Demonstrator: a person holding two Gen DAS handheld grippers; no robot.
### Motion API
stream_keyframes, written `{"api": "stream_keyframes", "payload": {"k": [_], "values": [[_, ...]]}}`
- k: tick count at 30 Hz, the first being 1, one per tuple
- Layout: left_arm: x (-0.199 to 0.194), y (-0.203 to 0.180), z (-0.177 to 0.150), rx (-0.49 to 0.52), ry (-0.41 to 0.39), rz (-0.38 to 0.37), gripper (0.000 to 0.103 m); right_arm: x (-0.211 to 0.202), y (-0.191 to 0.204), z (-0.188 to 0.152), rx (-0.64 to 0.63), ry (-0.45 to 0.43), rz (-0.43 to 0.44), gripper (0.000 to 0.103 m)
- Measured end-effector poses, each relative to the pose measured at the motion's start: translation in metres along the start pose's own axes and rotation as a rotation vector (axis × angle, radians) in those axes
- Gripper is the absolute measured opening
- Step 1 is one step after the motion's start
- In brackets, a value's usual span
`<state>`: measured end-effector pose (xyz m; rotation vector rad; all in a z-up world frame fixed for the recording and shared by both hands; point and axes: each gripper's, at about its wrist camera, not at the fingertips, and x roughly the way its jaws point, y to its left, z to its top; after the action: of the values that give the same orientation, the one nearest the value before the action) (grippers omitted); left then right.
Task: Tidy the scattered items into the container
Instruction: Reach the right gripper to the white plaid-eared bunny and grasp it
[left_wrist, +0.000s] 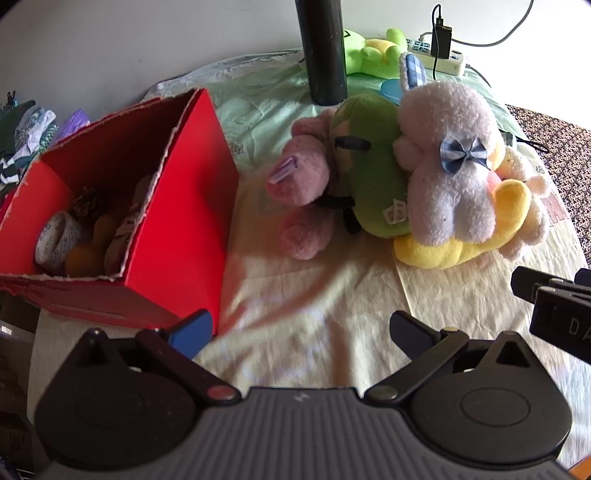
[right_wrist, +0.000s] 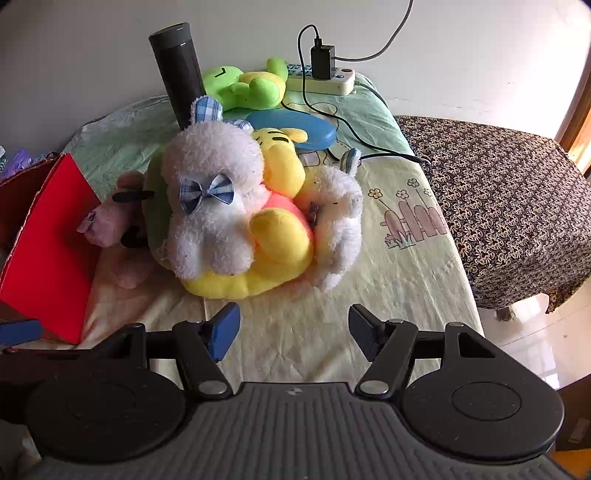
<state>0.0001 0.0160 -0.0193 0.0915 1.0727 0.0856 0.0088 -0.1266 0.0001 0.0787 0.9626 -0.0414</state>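
Left wrist view: left gripper (left_wrist: 302, 332) along bottom edge, jaws released, spread wide, nothing between them, over pale yellow cloth (left_wrist: 314, 306). Red cardboard box (left_wrist: 177, 236) at centre left, open top, torn rim; inside, a white printed roll (left_wrist: 59, 236), orange rounded items and a dark speckled piece, print unreadable. Plush pile at centre right, well apart from box: pink plush (left_wrist: 306, 184) leftmost with small lilac tag, text unreadable; green plush (left_wrist: 373, 166) touching it; white plush with blue checked bow (left_wrist: 450, 166) on top; yellow plush (left_wrist: 461, 236) underneath. Dark cylinder (left_wrist: 325, 51) at top centre, upright. Lime-green plush (left_wrist: 369, 51) and power strip (left_wrist: 439, 55) at top right. Letters "DA" on black part of right gripper (left_wrist: 554, 306) at right edge.

Right wrist view: right gripper (right_wrist: 293, 332) at bottom centre, jaws released, holding nothing, just below plush pile. Blue oval lid (right_wrist: 295, 127) behind pile. Fence-and-flower print on cloth, centre right.
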Motion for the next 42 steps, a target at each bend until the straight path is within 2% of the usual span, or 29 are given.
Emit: {"api": "stream_keyframes", "payload": {"k": [10,14,18,22,26,29,32,34,38,42], "values": [[0.005,-0.006,0.004,0.013,0.011,-0.014,0.102,0.007,-0.008,0.002,0.016,0.015,0.0,0.068],[0.002,-0.006,0.009,0.017,-0.007,-0.062,0.102,0.006,-0.014,0.006,0.013,0.004,0.023,0.066],[-0.009,-0.004,0.02,0.022,-0.068,-0.145,0.102,-0.004,-0.032,0.014,0.037,-0.072,0.05,0.065],[-0.019,-0.002,0.046,0.005,-0.139,-0.236,0.101,-0.012,-0.056,0.034,0.117,-0.138,0.096,0.061],[-0.02,-0.012,0.061,0.013,-0.211,-0.316,0.102,-0.014,-0.067,0.053,0.158,-0.17,0.19,0.06],[-0.004,-0.018,0.063,0.009,-0.19,-0.36,0.101,-0.008,-0.068,0.062,0.184,-0.144,0.317,0.06],[0.011,-0.024,0.061,0.017,-0.162,-0.395,0.099,0.0,-0.062,0.069,0.173,-0.118,0.407,0.06],[0.017,-0.026,0.06,0.025,-0.153,-0.412,0.098,0.007,-0.057,0.072,0.162,-0.098,0.445,0.06],[0.025,-0.028,0.064,0.026,-0.152,-0.471,0.09,0.024,-0.05,0.08,0.161,-0.055,0.502,0.062],[0.034,-0.032,0.067,0.032,-0.154,-0.479,0.085,0.043,-0.04,0.085,0.157,-0.008,0.525,0.065]]}}
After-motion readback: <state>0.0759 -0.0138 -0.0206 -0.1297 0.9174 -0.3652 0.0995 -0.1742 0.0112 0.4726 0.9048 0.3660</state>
